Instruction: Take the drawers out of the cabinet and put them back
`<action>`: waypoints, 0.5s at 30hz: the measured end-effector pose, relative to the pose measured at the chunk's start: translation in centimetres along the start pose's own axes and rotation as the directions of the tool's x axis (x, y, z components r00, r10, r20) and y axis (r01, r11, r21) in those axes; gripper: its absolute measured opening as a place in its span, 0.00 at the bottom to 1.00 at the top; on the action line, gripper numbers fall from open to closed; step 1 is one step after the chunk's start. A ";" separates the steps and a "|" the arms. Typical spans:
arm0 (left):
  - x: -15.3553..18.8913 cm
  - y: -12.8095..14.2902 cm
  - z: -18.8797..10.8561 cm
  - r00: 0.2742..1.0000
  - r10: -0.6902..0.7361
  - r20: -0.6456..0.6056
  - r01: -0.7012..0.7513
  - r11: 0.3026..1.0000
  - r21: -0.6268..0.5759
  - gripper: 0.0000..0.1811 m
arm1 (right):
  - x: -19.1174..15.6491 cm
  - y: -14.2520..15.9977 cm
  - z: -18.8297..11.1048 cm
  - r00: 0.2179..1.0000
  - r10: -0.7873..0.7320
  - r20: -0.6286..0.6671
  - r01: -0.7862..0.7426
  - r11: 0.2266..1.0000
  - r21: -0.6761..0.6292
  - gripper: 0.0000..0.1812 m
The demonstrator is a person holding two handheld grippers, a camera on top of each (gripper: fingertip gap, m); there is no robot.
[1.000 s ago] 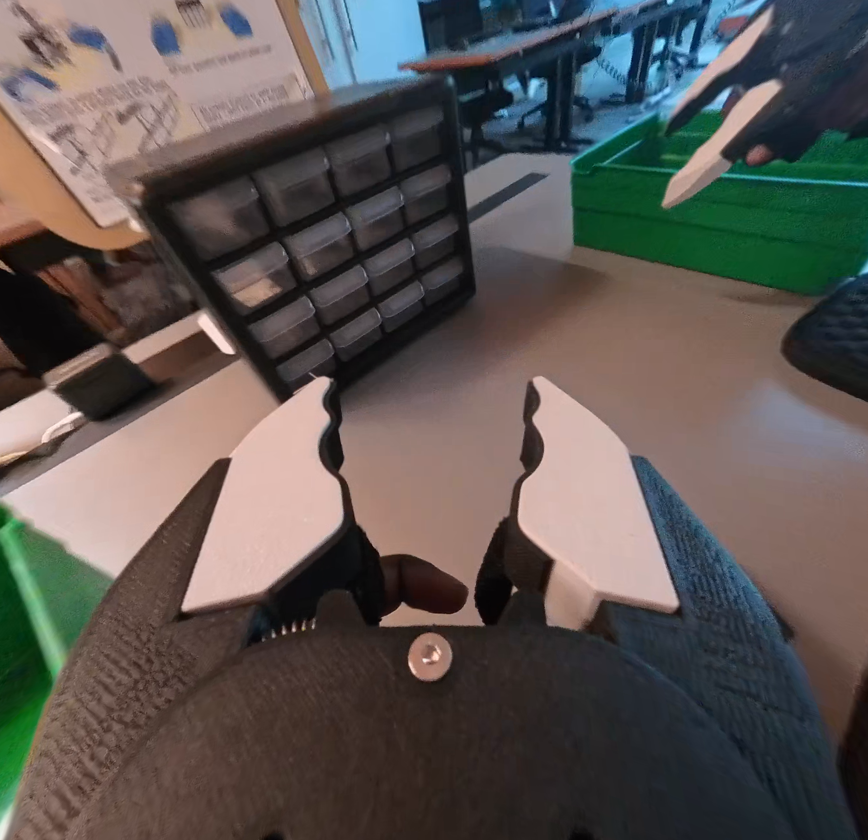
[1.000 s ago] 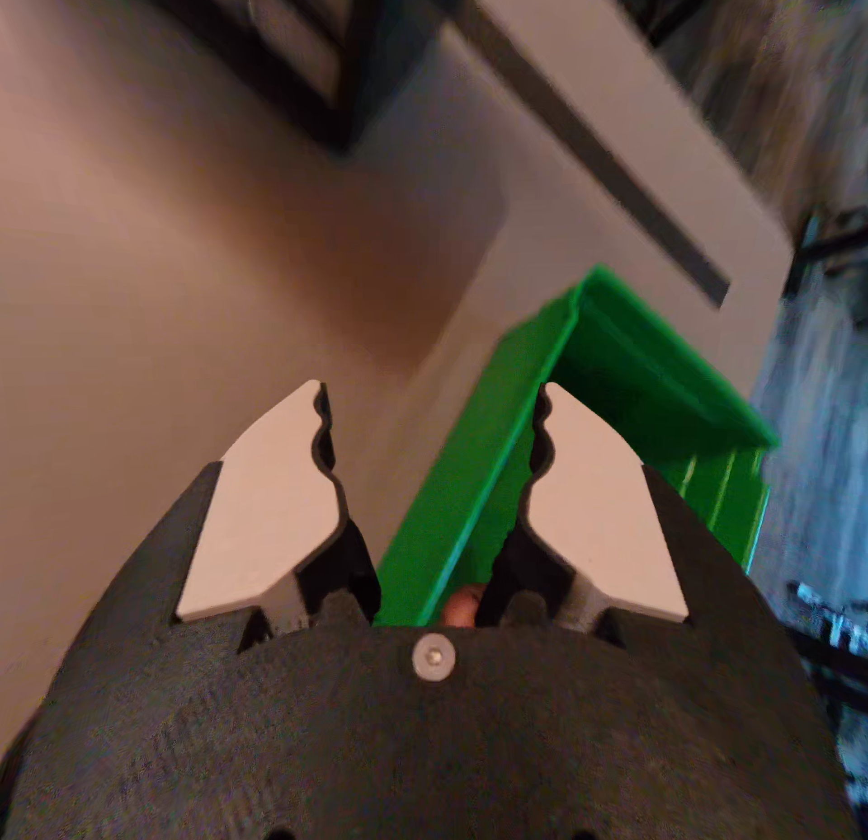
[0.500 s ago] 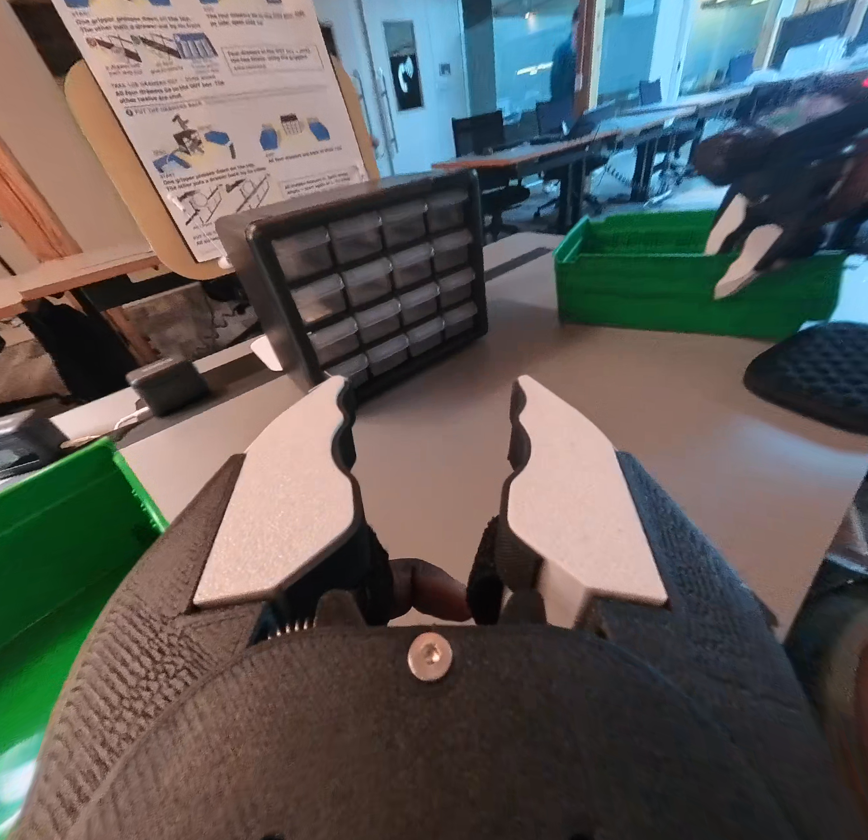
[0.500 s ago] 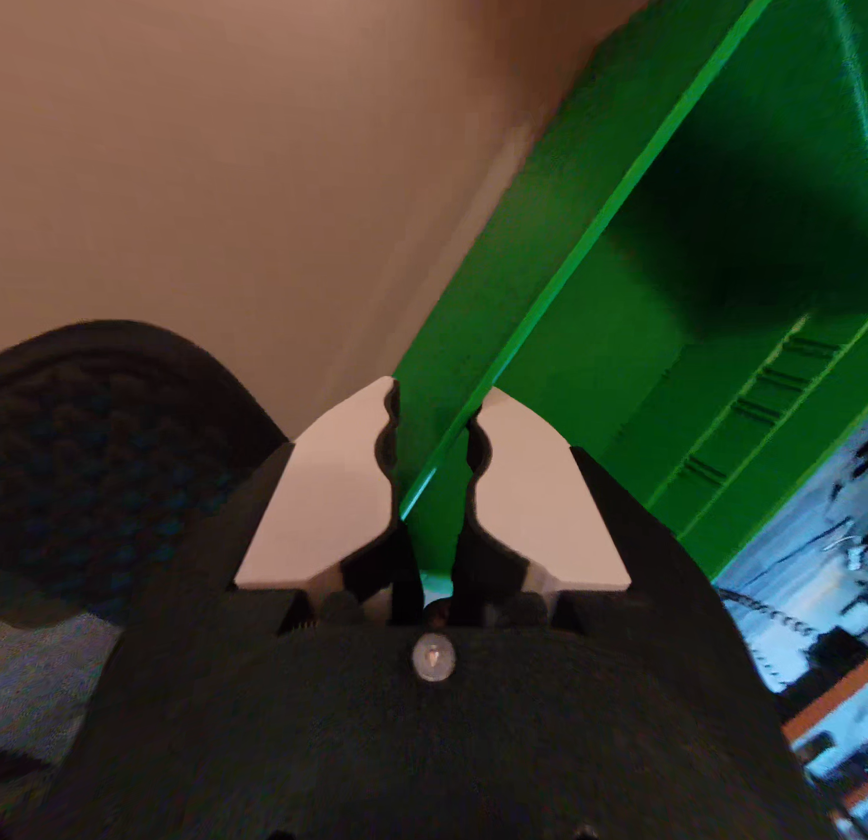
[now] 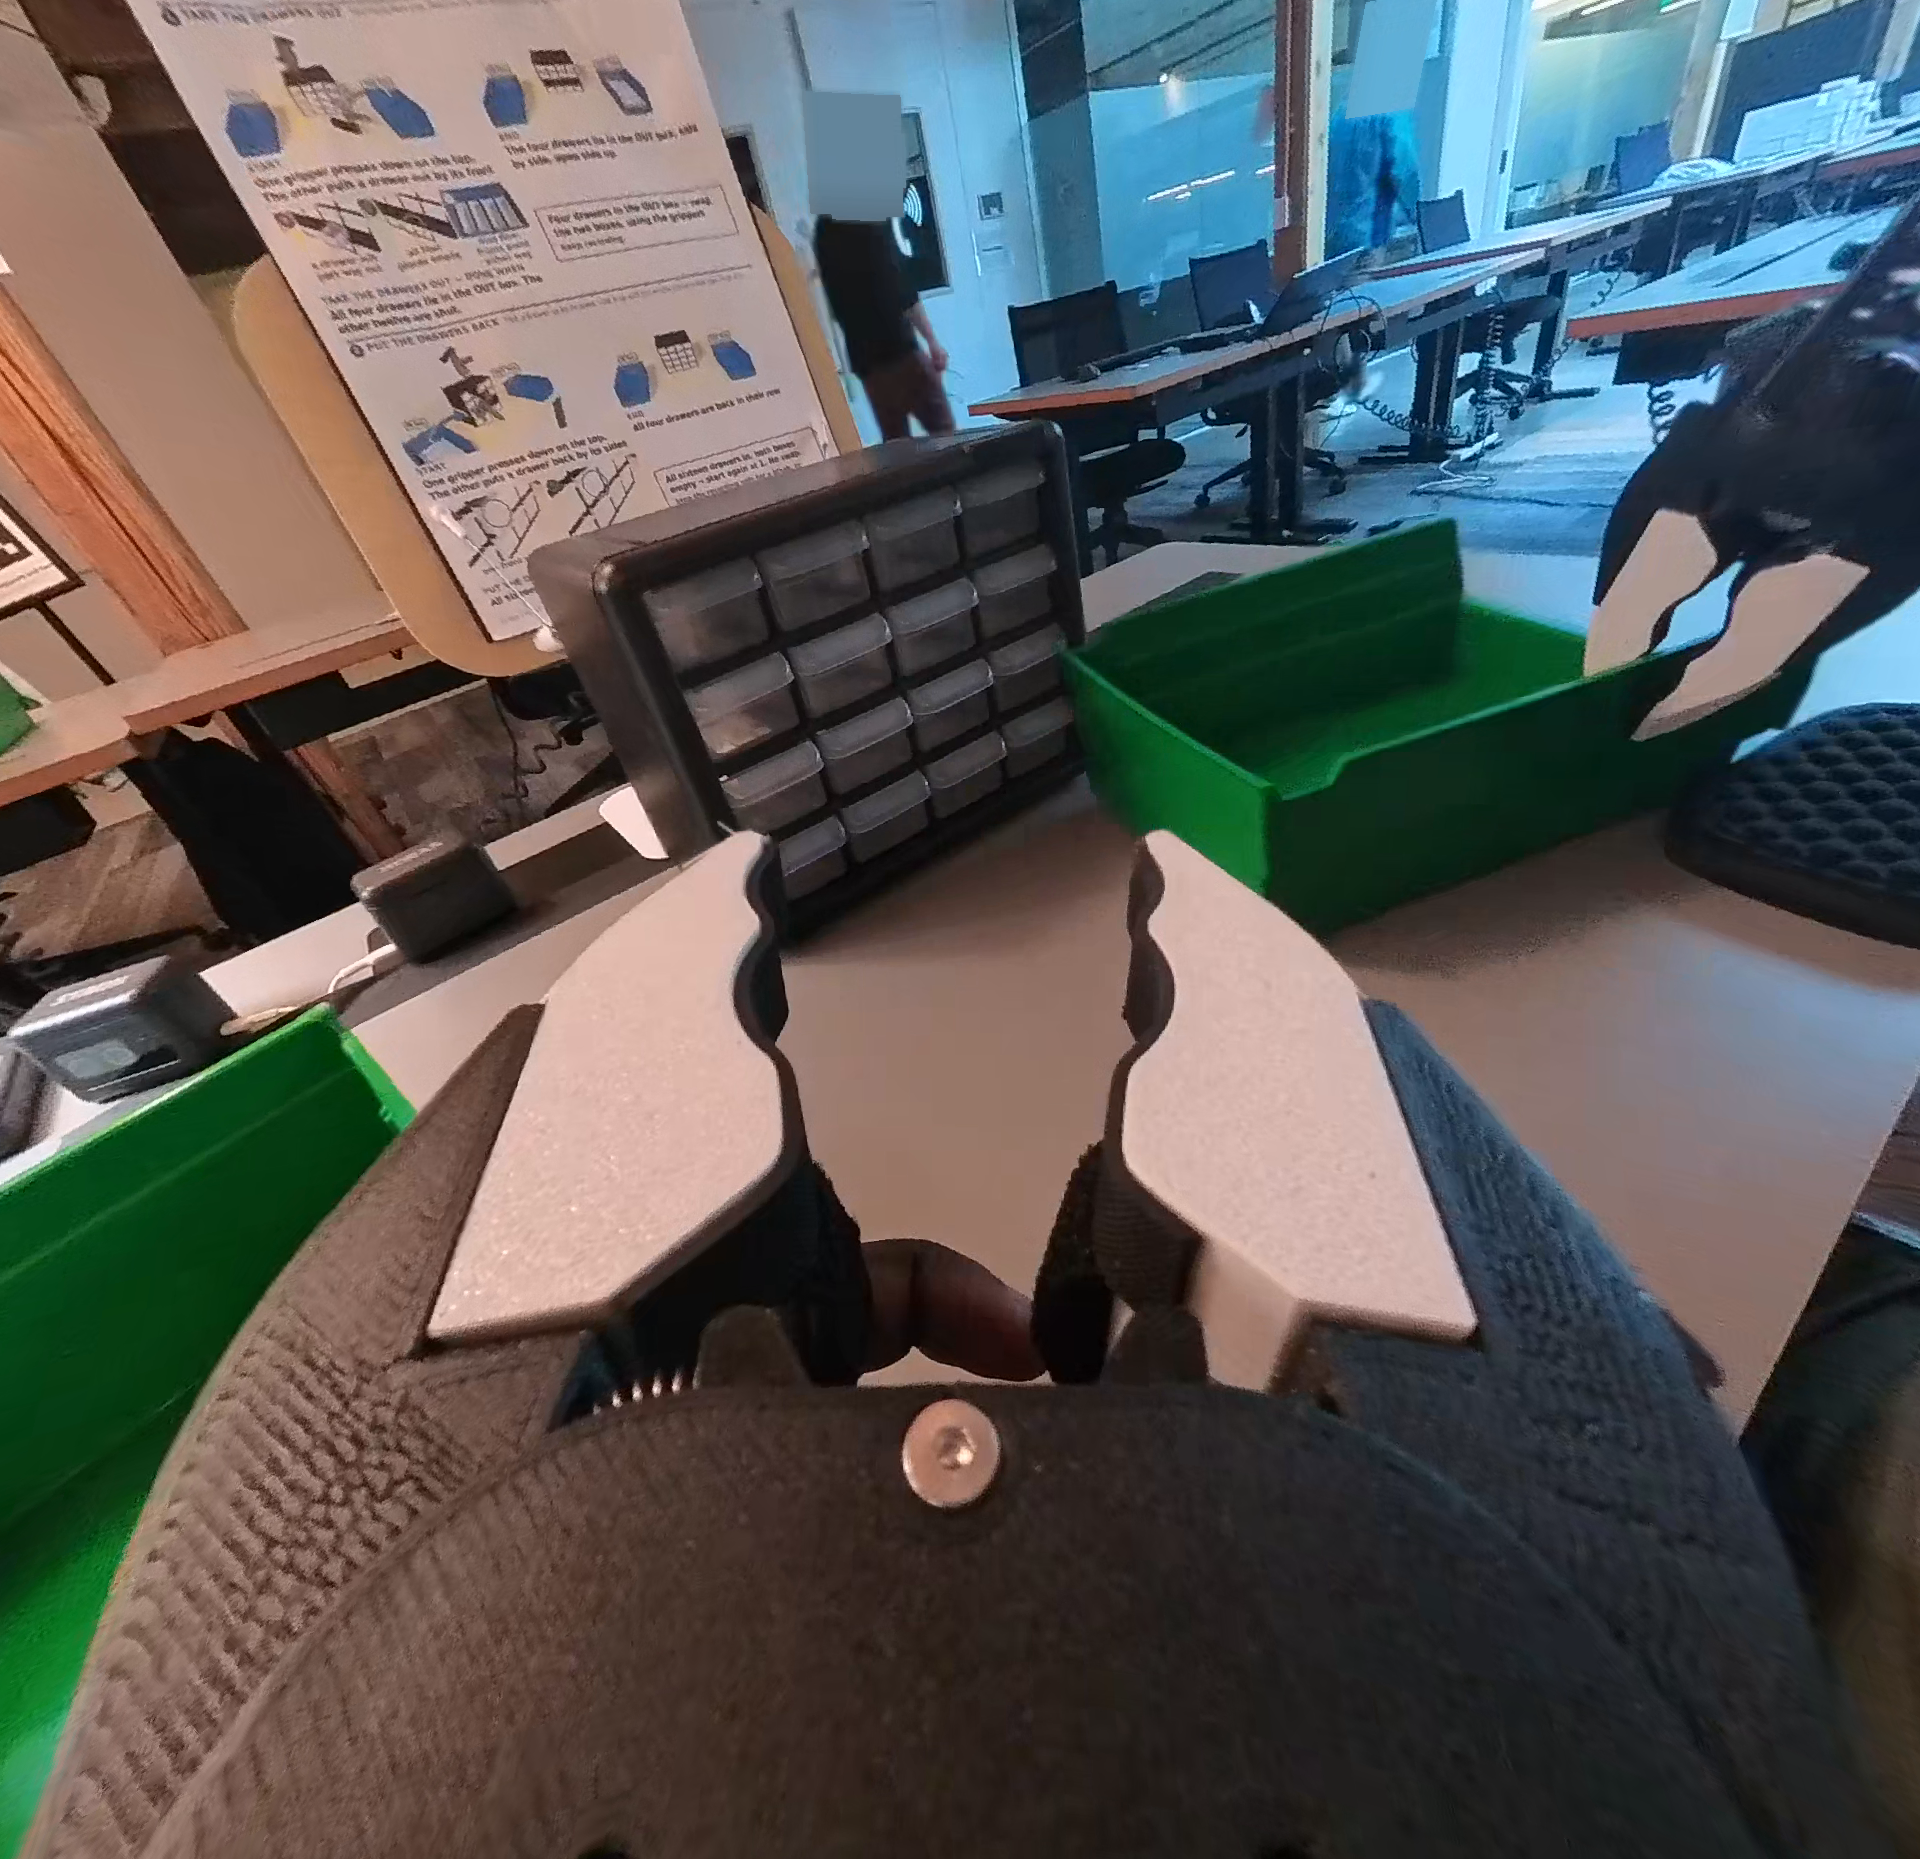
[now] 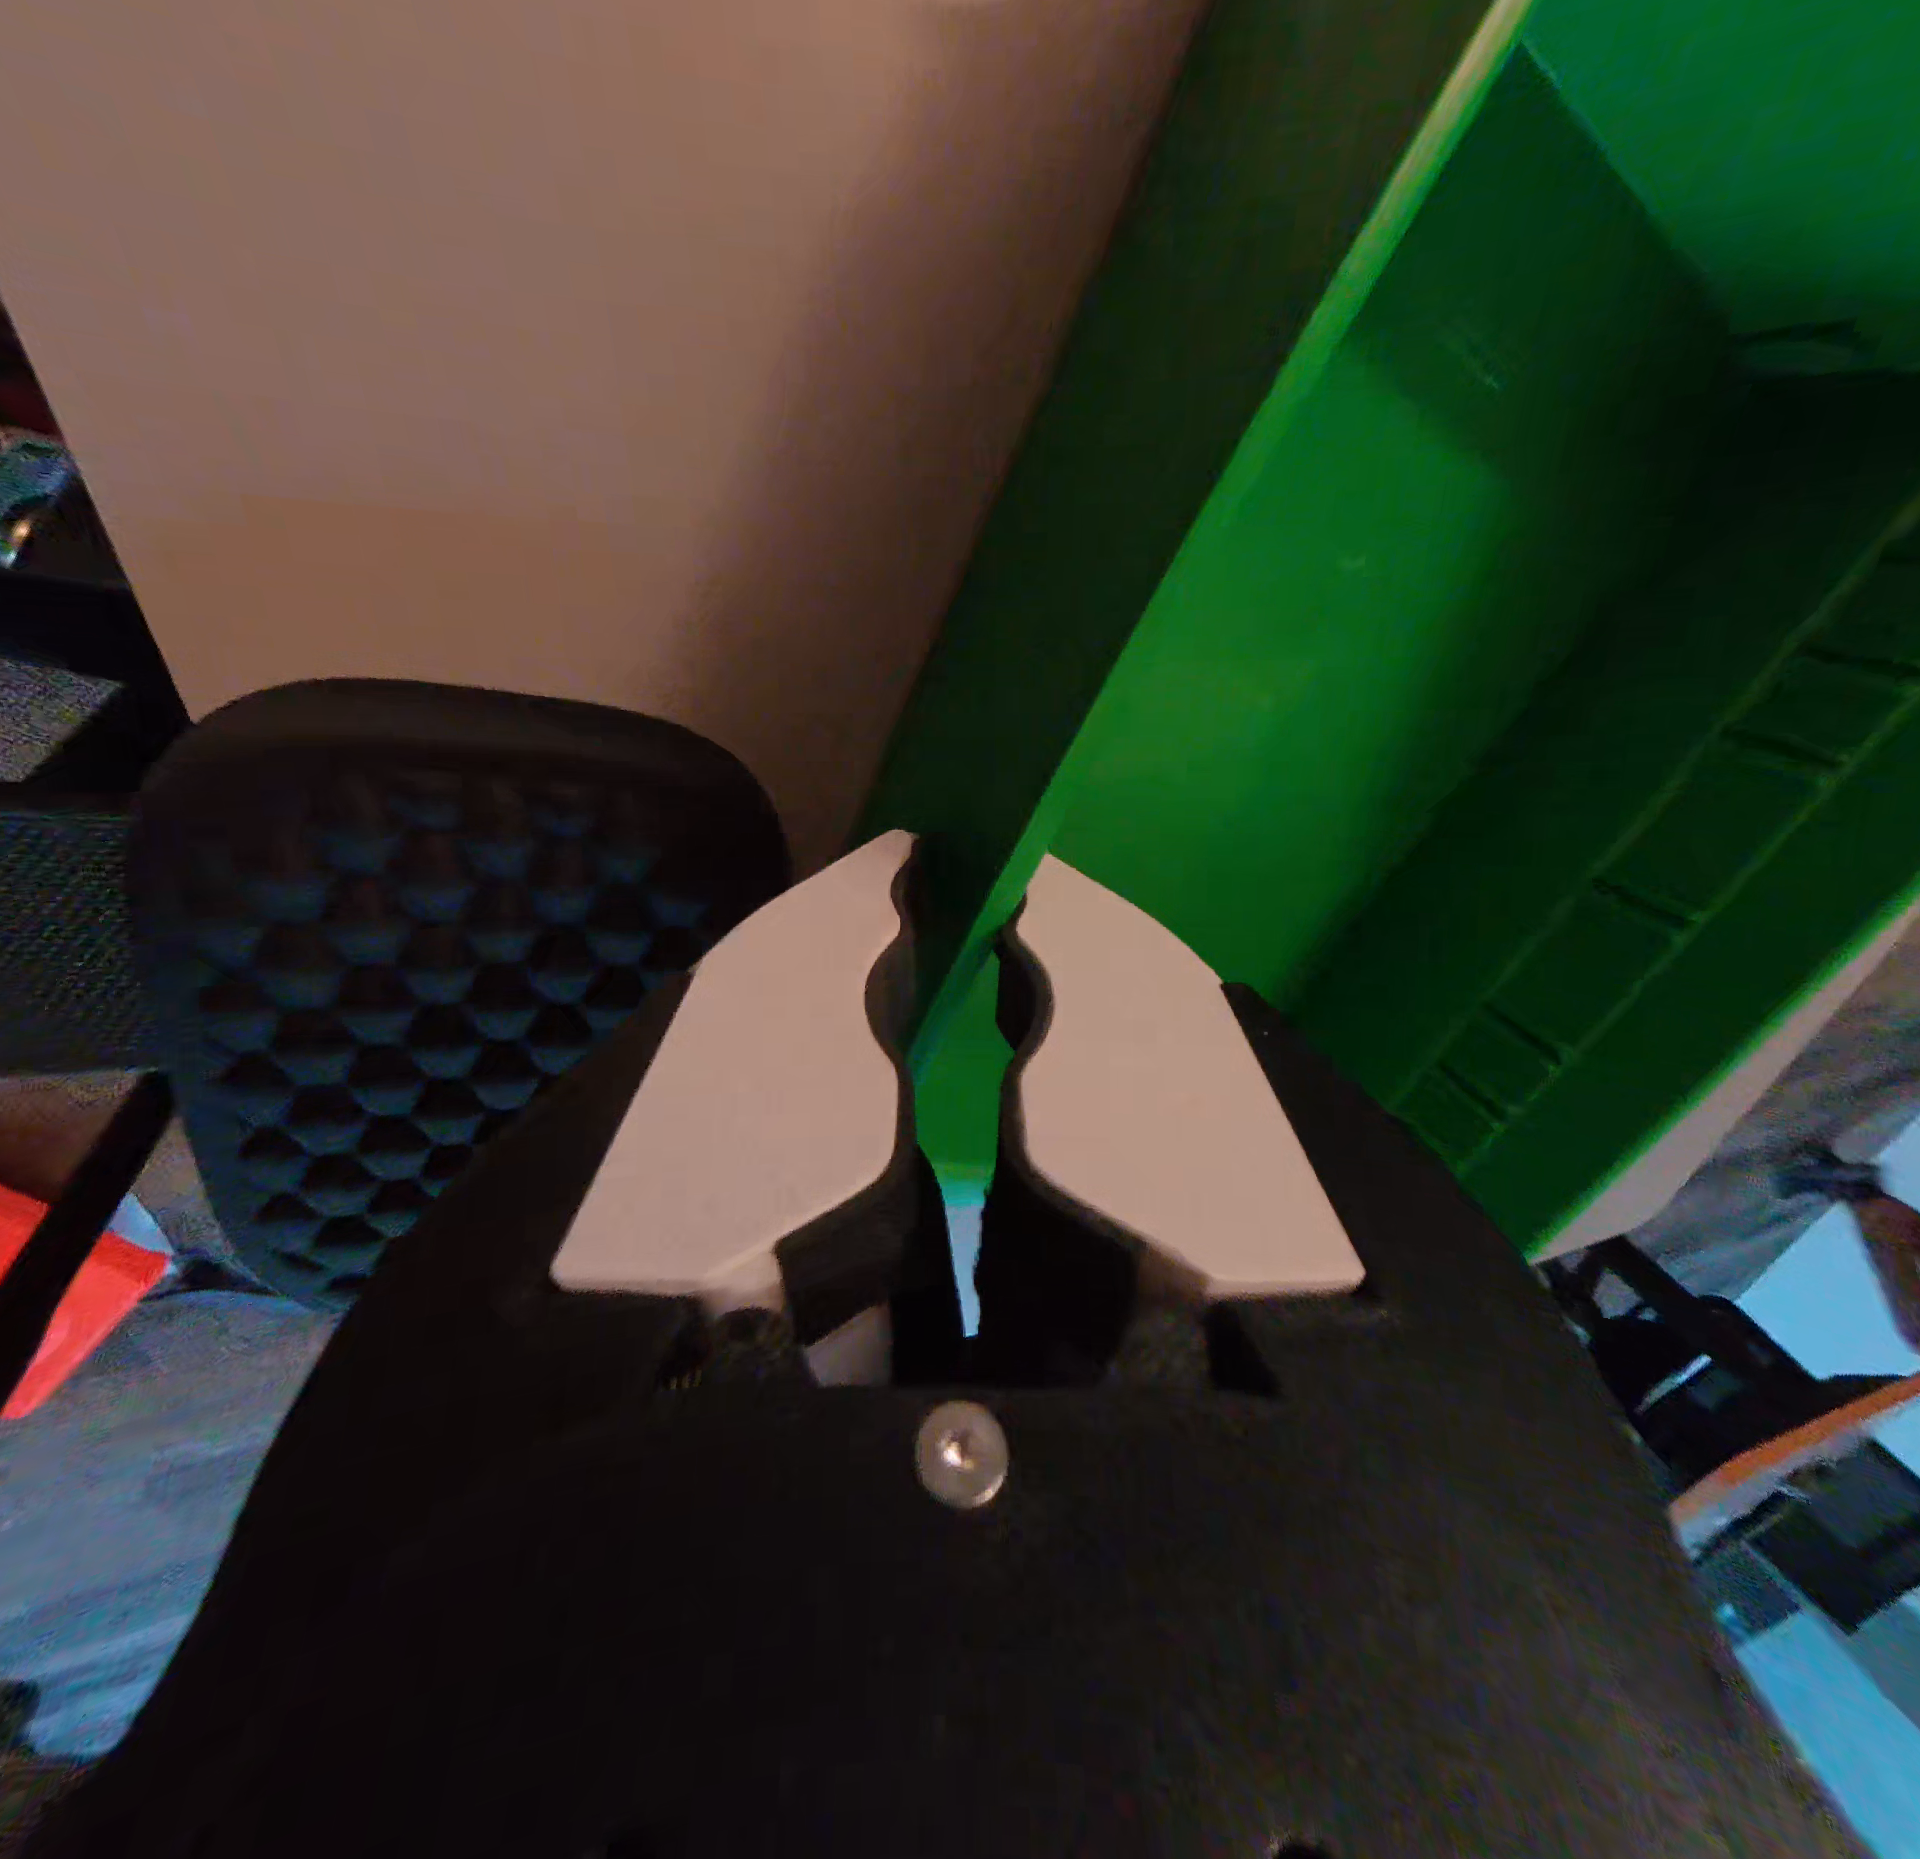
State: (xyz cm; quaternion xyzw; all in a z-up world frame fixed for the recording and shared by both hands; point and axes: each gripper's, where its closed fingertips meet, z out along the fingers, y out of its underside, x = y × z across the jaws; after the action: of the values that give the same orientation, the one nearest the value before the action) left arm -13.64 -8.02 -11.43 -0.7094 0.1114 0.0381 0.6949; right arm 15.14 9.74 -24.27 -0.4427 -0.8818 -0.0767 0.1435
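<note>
Black textured grippers, pale grey jaws

front of cabinet: bare table runs from the left gripper to the drawers, all pushed in
right of cabinet: green bin just beside it, narrow gap
left edge: second green bin
near right: black pad on the table

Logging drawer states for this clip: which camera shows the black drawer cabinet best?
The left wrist view. The cabinet stands on the table beyond the open left tongs, its whole grid of clear drawers facing the camera, all pushed in. The right wrist view shows none of it, only tabletop, the green bin and a black pad.
</note>
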 end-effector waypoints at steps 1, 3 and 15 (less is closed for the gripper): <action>-0.1 0.0 -0.1 1.000 0.007 0.005 -0.007 1.000 -0.002 0.35 | -0.2 -0.4 -0.1 1.000 -0.013 0.008 0.013 1.000 -0.004 0.06; -0.4 -0.1 -0.4 1.000 0.018 0.014 -0.018 1.000 -0.007 0.35 | -0.6 -1.4 -0.3 0.999 -0.041 0.026 0.041 0.999 0.011 0.05; -1.2 -0.2 -2.3 0.998 0.057 0.008 -0.057 0.997 -0.043 0.35 | -1.0 -10.9 -0.4 0.964 -0.264 -0.024 0.263 0.946 0.189 0.07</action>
State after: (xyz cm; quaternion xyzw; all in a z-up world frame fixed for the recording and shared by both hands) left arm -15.03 -10.20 -10.90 -0.7205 0.1276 0.0634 0.6787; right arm 7.09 2.36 -24.27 -0.3052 -0.9364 -0.0098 0.1728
